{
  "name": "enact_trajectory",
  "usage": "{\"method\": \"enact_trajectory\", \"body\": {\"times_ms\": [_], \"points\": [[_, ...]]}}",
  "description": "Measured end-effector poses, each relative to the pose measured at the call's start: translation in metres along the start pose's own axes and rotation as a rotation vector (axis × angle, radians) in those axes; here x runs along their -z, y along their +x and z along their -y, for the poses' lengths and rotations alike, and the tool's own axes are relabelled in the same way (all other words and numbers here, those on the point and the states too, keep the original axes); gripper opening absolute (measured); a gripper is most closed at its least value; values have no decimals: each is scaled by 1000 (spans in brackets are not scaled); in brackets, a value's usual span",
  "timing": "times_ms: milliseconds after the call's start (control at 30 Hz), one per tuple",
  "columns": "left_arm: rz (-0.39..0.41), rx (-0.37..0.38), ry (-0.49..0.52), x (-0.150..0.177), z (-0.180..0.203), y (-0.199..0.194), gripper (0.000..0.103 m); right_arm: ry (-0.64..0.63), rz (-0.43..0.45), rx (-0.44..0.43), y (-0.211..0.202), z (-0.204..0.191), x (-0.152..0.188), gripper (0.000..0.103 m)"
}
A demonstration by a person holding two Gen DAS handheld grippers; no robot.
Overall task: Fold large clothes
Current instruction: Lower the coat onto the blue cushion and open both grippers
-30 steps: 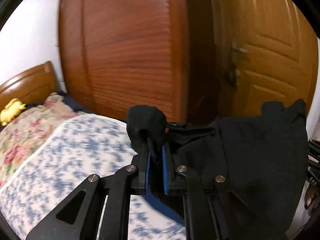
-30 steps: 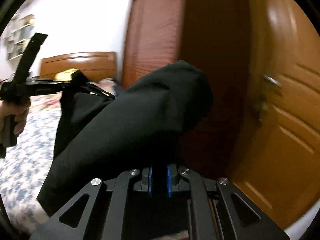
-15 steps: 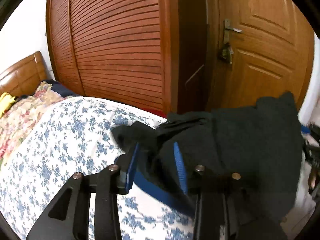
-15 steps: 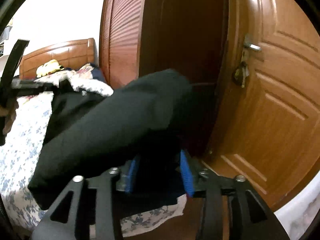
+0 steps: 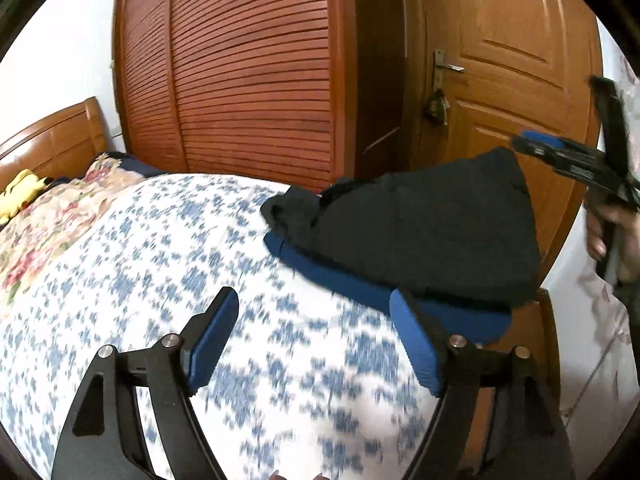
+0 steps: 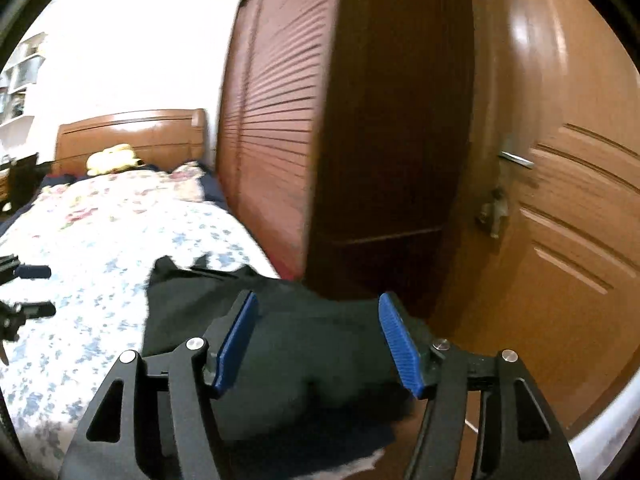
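Left tool [image 5: 314,344]: jaws wide, just been opening, nothing between them, over the blue-floral bedspread [image 5: 120,280]. Right tool [image 6: 318,340]: jaws wide too, just been opening, pads clear of the cloth. Black garment [image 5: 424,236] w/ blue lining lies bunched at the bed's corner, centre-right in left view, lower centre in right view, by the louvred wardrobe [image 5: 248,72] & door [image 6: 560,200].

Slatted wooden wardrobe [image 5: 256,80] beside panelled door [image 5: 516,80], white walls [image 6: 140,40]
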State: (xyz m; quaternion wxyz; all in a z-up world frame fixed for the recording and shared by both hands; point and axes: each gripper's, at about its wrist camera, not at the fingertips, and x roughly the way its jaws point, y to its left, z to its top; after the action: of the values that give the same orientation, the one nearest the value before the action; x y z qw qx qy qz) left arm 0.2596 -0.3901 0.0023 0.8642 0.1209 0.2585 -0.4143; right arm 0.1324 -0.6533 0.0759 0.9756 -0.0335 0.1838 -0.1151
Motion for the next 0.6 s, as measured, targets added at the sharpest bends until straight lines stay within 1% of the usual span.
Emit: {"method": "enact_trajectory", "body": {"times_ms": [67, 233, 333, 467, 500, 600], "points": [[1, -7, -10, 12, -3, -13, 79, -4, -46, -44, 13, -6, 2, 65], [23, -31, -34, 37, -12, -47, 81, 40, -159, -55, 46, 6, 9, 65], [33, -50, -39, 48, -17, -63, 81, 48, -205, -18, 58, 13, 15, 65], [40, -65, -52, 61, -23, -80, 81, 29, -295, 30, 75, 17, 34, 65], [42, -70, -55, 65, -24, -83, 81, 36, -306, 37, 76, 19, 37, 65], [46, -79, -79, 75, -30, -96, 81, 63, -294, 41, 77, 25, 34, 65]]}}
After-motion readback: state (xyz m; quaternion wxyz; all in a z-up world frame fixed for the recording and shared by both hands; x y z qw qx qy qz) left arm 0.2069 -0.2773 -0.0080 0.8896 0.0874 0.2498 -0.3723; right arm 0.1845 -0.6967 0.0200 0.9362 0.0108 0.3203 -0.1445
